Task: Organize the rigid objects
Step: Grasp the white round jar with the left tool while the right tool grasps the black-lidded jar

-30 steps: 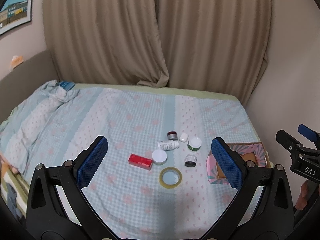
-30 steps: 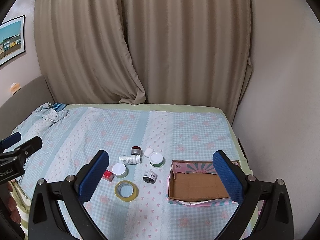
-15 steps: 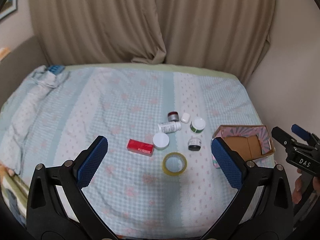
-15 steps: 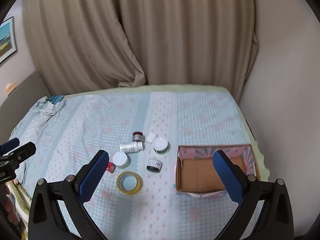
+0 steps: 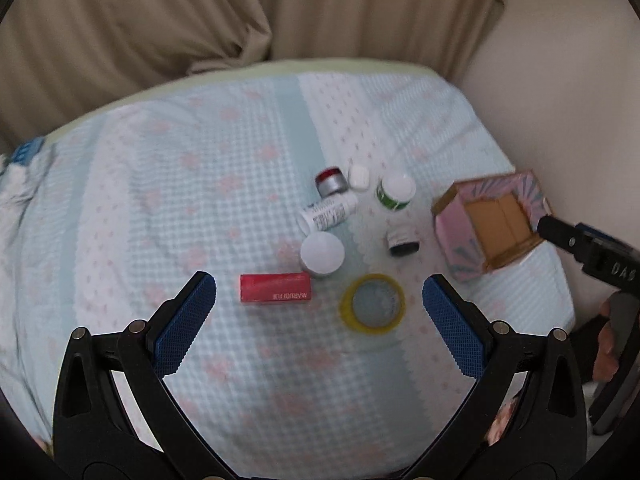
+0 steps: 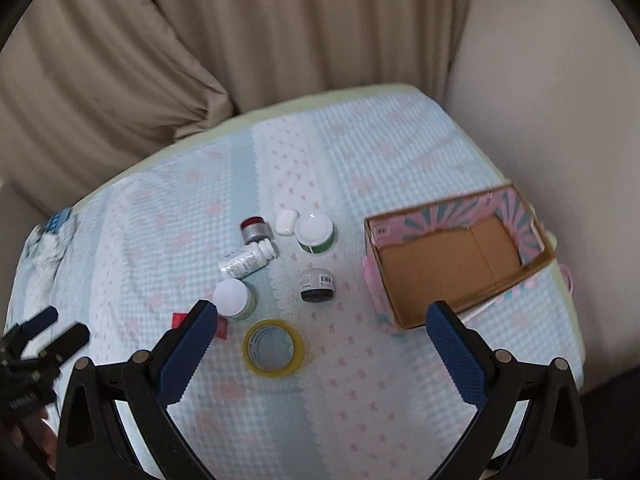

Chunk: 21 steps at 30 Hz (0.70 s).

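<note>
Small items lie clustered on the bed. A red box (image 5: 275,293) sits nearest my left gripper (image 5: 319,322), which hovers open above the bed, holding nothing. Beside the box are a yellow tape roll (image 5: 372,308), a white-lidded jar (image 5: 322,254), a white bottle lying down (image 5: 328,212), a black-lidded jar on its side (image 5: 402,242), a green jar (image 5: 395,192), a silver and red jar (image 5: 330,182) and a small white case (image 5: 359,176). My right gripper (image 6: 322,344) is open above the tape roll (image 6: 273,348). An open pink cardboard box (image 6: 460,256) stands to the right.
The bed wears a light blue patterned sheet (image 5: 180,184). Beige curtains (image 6: 200,40) hang behind it and a cream wall (image 6: 540,80) closes the right side. A crumpled blanket (image 5: 16,184) with a blue item lies far left. The right gripper's body (image 5: 600,264) shows beside the pink box.
Both grippers have moved forward and tilted down toward the bed, so the objects look larger and nearer. Nothing on the bed has shifted; both grippers stay open.
</note>
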Motion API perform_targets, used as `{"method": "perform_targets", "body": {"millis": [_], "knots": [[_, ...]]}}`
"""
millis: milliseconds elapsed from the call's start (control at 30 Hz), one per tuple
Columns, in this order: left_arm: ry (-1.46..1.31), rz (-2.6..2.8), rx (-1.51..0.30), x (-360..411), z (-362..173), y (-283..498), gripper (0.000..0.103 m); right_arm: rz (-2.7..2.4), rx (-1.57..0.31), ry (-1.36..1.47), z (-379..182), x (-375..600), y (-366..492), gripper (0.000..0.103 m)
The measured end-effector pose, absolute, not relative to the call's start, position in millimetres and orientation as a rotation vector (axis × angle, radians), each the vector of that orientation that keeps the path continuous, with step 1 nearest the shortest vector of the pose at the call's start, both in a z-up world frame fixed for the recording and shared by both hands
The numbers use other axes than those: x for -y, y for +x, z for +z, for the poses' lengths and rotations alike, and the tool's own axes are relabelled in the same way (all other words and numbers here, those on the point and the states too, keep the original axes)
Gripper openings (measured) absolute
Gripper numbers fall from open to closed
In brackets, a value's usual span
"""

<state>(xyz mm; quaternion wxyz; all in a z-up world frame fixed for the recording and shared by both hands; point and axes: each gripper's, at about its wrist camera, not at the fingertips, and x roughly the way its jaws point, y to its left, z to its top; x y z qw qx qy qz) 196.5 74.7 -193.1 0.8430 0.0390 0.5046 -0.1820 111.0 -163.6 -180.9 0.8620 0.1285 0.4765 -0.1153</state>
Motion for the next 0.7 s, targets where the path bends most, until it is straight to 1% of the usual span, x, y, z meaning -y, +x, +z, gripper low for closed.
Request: {"method": "perform_targets", "body": {"millis": [267, 567, 600, 633, 700], "knots": [[0.104, -0.421, -1.188, -47, -283, 250, 0.102, -0.237, -1.120, 0.269, -245, 155, 162, 0.103], [0.136, -0.400, -1.303, -16, -387, 287, 0.102, -0.175, -1.257, 0.286, -343, 163, 223, 0.102], [0.148, -0.398, -1.313, -14, -397, 289, 0.102, -0.172, -1.269, 0.283, -355, 164, 230, 0.101], [0.154, -0.397, -1.321, -12, -404, 293, 0.101, -0.169, -1.280, 0.281, -364, 164, 235, 0.097], [0.158, -0.400, -1.341, -7, -419, 297, 0.097, -0.163, -1.312, 0.273, -385, 165, 247, 0.093]]}}
